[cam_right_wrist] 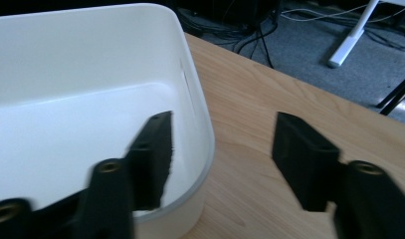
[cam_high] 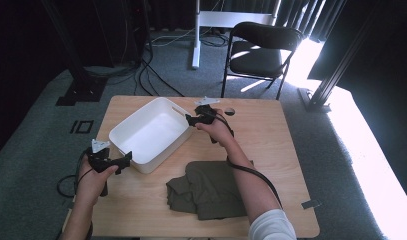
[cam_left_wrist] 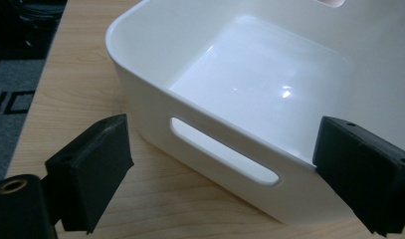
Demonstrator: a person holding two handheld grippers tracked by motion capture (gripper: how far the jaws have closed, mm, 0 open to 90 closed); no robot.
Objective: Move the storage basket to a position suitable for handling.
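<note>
Olive cloth (cam_high: 207,190); glossy white bin (cam_high: 122,133)

A light wooden table (cam_high: 271,150) with rounded corners stands on grey carpet. 3 things lie directly on it. A white rectangular bin (cam_high: 150,134) sits on the left half, turned at an angle to the table's edges, with a slot handle in its near wall. An olive-green folded garment (cam_high: 206,190) lies near the front edge, close beside the bin. A small dark round spot (cam_high: 230,111), perhaps a hole, shows near the far edge.
</note>
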